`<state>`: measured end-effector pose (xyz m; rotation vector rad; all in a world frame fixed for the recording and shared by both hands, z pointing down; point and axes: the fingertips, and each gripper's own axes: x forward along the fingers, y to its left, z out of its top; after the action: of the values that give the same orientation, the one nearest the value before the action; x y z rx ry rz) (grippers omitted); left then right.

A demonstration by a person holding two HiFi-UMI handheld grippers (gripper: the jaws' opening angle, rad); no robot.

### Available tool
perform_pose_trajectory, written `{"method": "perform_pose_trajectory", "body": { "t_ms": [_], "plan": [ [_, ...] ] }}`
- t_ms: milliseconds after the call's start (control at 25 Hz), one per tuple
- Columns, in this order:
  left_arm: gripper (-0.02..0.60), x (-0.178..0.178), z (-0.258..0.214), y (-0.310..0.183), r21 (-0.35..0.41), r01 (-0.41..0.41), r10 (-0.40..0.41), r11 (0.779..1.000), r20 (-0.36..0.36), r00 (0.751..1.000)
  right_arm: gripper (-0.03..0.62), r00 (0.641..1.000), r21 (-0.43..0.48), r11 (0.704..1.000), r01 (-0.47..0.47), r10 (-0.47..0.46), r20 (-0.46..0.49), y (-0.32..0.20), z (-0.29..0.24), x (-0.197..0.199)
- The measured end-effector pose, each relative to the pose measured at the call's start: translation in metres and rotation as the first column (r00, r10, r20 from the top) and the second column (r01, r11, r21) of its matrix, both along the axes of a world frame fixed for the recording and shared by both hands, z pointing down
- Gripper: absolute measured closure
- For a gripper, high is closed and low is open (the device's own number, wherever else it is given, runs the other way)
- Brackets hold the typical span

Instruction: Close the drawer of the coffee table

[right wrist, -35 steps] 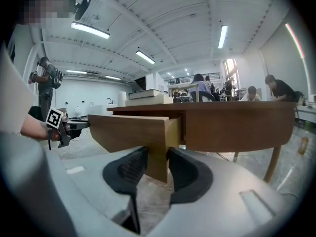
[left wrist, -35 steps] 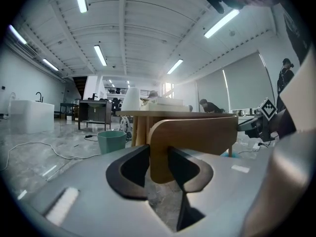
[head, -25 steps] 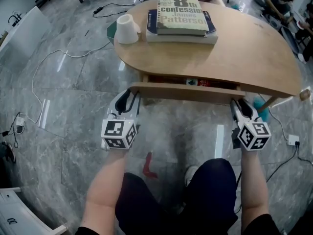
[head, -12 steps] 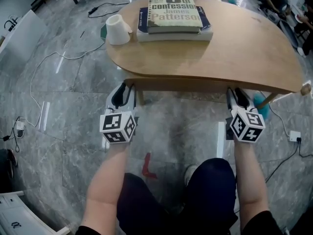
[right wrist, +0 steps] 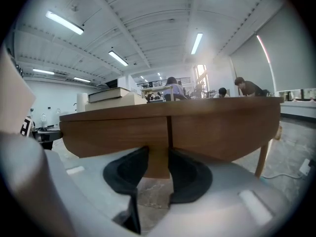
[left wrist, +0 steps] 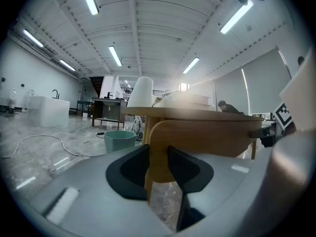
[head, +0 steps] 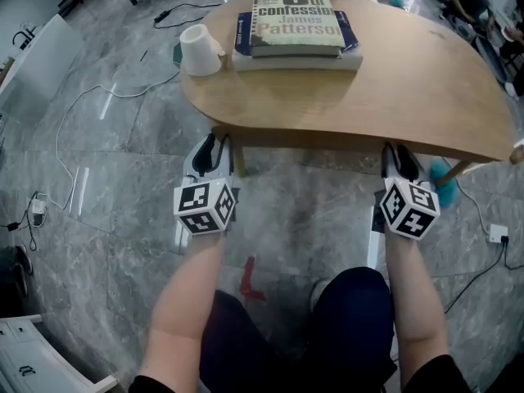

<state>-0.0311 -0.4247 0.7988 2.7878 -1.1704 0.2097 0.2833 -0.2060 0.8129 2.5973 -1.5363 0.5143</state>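
The wooden coffee table [head: 393,80] stands in front of me. Its drawer front [head: 303,137] lies flush under the tabletop's near edge, and nothing of the drawer's inside shows. My left gripper [head: 214,147] is at the front's left end. In the left gripper view the rounded wooden end [left wrist: 197,137] fills the gap between the black jaws of that gripper [left wrist: 157,154]. My right gripper [head: 399,160] is at the right end. In the right gripper view the wood [right wrist: 118,132] sits likewise between the jaws of that gripper [right wrist: 157,157]. Both point roughly level at the table.
Two stacked books [head: 296,23] and a white cup [head: 199,49] sit on the tabletop. A teal bin [left wrist: 118,141] stands beyond the table. Cables [head: 74,129] and a plug [head: 494,234] lie on the marble floor. My knees [head: 286,334] are below the grippers.
The drawer front has slid in under the tabletop, hiding the contents that showed a second ago. Both grippers moved forward toward the table with it.
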Motion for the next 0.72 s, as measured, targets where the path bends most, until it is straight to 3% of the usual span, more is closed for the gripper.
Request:
{"method": "perform_pose_trajectory", "body": {
  "t_ms": [720],
  "plan": [
    [0.457, 0.009, 0.001, -0.013, 0.018, -0.021, 0.021, 1.000, -0.007, 1.000, 0.465, 0.999, 0.024, 0.999, -0.045, 0.045, -0.006, -0.011, 0.002, 0.008]
  ]
}}
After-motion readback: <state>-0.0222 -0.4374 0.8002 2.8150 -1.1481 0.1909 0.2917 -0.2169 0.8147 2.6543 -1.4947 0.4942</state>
